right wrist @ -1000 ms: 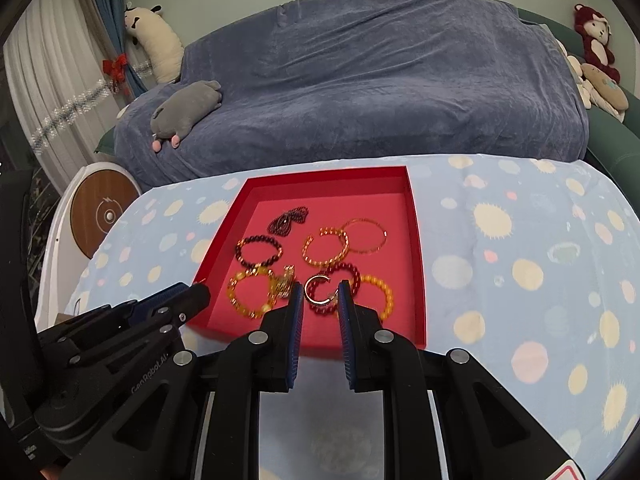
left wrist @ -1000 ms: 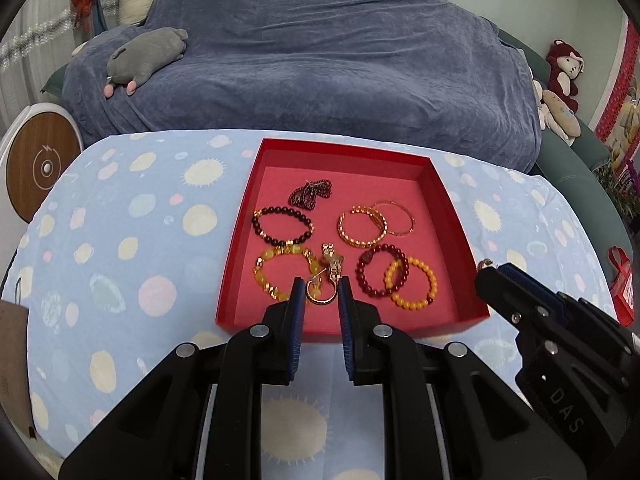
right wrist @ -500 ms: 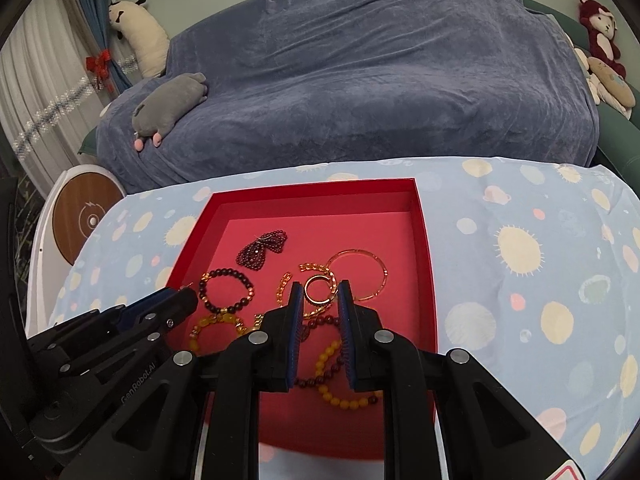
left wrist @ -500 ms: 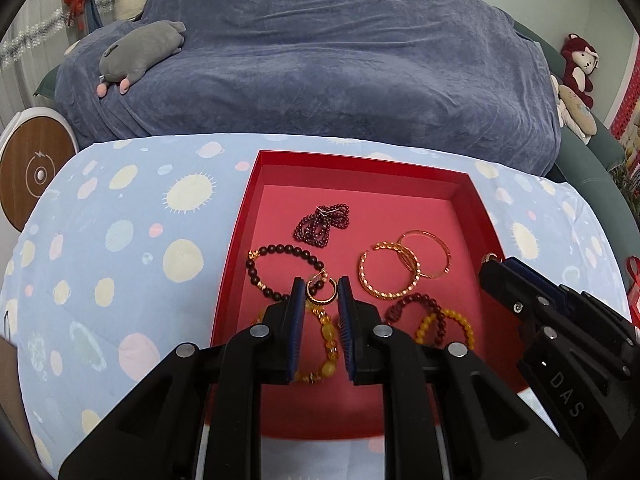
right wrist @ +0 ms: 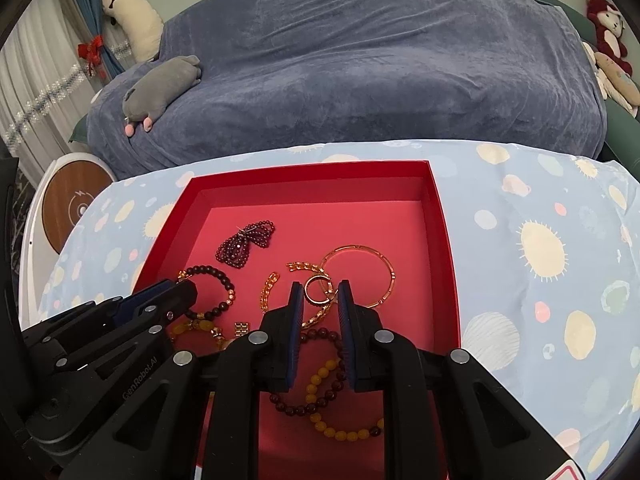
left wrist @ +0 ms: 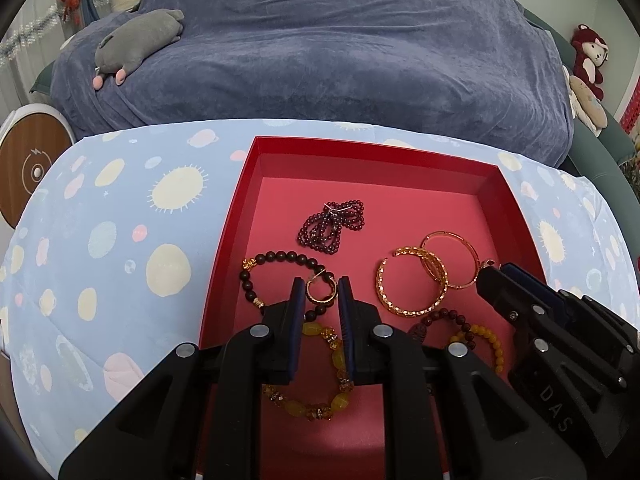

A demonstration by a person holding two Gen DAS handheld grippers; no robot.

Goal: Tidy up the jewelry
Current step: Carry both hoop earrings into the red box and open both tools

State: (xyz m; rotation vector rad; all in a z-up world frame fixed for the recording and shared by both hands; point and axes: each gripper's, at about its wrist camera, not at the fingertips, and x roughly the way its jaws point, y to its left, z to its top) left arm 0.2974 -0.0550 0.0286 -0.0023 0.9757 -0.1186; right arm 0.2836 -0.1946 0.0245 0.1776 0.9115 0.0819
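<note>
Over red tray (left wrist: 240, 216), each claw (left wrist: 321, 286) (right wrist: 319, 289) pinches a gold earring (left wrist: 320, 291) (right wrist: 318, 290)

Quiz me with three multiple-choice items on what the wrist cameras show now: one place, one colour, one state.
1. The purple bead cluster lies:
A) inside the tray
B) on the cloth outside it
C) between gripper fingers

2. The tray is:
A) green
B) red
C) white

3. The left gripper is:
A) wide open, empty
B) shut on a small gold hoop
C) shut on nothing

Answers:
1 A, the cluster rests on the tray floor towards the far wall.
2 B, its walls and floor are red.
3 B, the hoop sits pinched between the left fingertips.
</note>
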